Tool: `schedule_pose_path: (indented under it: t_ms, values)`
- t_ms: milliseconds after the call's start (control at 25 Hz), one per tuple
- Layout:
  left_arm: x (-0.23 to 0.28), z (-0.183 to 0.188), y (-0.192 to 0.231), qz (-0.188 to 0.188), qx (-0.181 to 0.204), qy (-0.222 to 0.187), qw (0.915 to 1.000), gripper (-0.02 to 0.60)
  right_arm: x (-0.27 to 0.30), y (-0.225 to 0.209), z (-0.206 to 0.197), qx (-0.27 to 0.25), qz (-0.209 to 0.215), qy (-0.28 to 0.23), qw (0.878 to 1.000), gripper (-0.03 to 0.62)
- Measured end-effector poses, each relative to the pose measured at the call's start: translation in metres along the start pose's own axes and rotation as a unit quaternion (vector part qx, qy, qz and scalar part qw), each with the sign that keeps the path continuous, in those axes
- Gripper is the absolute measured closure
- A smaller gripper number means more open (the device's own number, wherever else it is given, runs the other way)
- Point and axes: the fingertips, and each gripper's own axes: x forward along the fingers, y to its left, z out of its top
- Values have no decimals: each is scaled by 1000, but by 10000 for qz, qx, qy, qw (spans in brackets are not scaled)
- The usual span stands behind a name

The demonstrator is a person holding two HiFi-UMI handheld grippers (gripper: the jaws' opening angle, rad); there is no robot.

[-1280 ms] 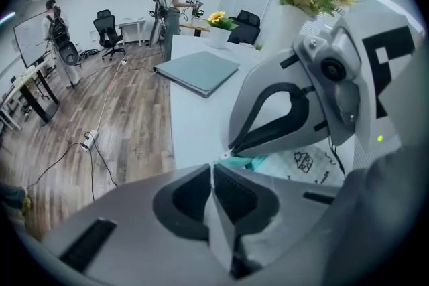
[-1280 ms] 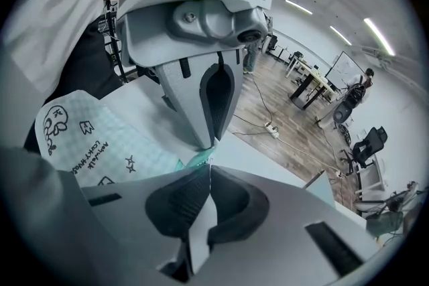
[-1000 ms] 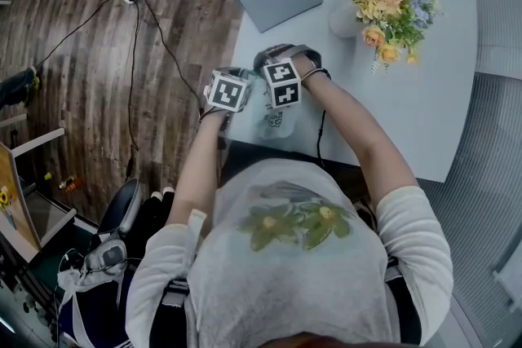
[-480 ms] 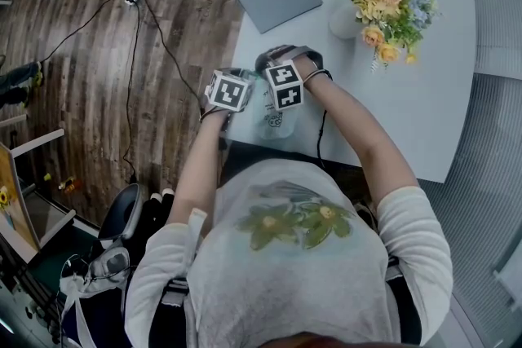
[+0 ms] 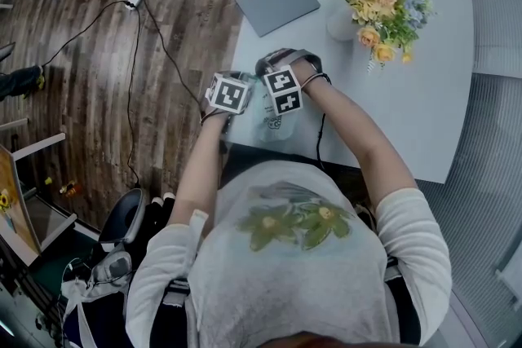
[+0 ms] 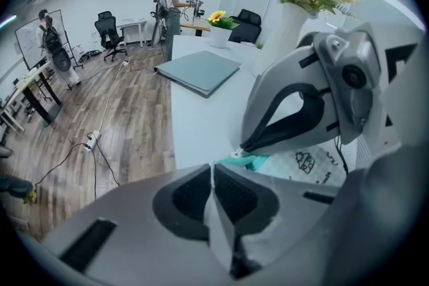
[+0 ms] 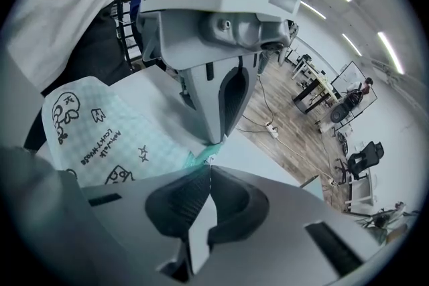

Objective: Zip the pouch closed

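Well | left gripper (image 6: 212, 167) clenched on pouch (image 7: 100, 137) edge | right gripper (image 7: 209, 169) pinched zip pull (image 6: 238, 152) | risk: pull could've slipped if yanked

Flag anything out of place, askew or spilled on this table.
Nothing stands out: the flower vase stands upright, the laptop lies flat, and the left gripper and right gripper pinch the pouch at its teal end. No spill shows.

- The left gripper (image 6: 213, 171) is angling steeply down, jaws nearly together, pinching the pouch (image 6: 301, 164) corner.
- The right gripper (image 7: 209, 171) is clamping the zipper pull (image 6: 238, 153).
- Both forearms are reaching forward, grippers side by side.
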Motion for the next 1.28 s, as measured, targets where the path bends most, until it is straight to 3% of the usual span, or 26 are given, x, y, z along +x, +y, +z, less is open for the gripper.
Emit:
schedule_pose_path:
  t_ms: [920,1280]
  values:
    - [1,0,-2,6,28,-72,10000,559,-7,6,-5,17,-161,63,9998,576]
    - [5,0,-5,-64,18,-154,9999,559,-8,8,-9,-361,-113,231,9990,576]
